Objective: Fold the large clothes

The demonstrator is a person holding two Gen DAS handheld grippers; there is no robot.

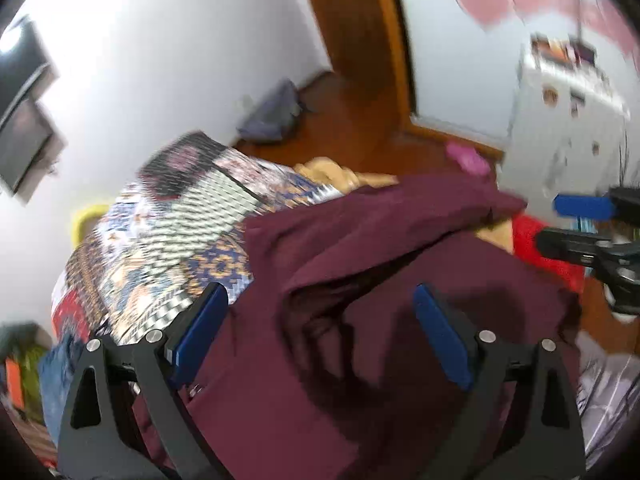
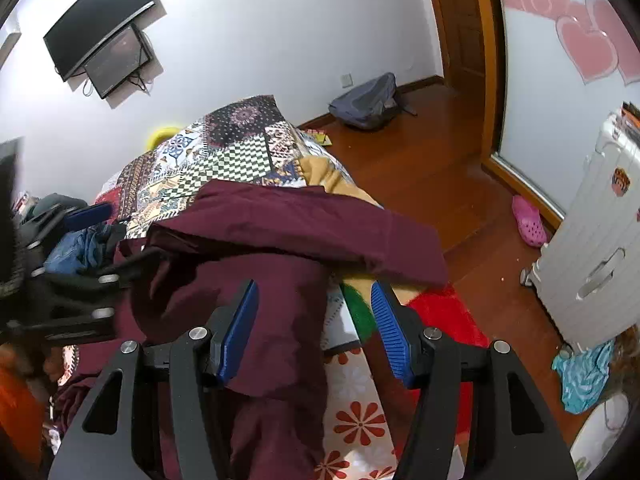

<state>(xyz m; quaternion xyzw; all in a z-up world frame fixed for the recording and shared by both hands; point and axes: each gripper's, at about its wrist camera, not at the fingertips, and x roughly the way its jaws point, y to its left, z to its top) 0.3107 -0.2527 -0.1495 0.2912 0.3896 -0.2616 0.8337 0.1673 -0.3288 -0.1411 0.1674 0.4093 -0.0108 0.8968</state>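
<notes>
Left wrist view: left gripper (image 1: 320, 336) is gaping wide, gripping nothing; maroon garment (image 1: 400, 280) is lying between and beyond its fingers.
Right wrist view: right gripper (image 2: 314, 332) is spreading apart, unloaded; garment is sagging between its fingers.

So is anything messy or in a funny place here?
Yes. The maroon garment lies crumpled on the bed, not flat. A single pink clog and a teal cloth sit loose on the wooden floor.
</notes>
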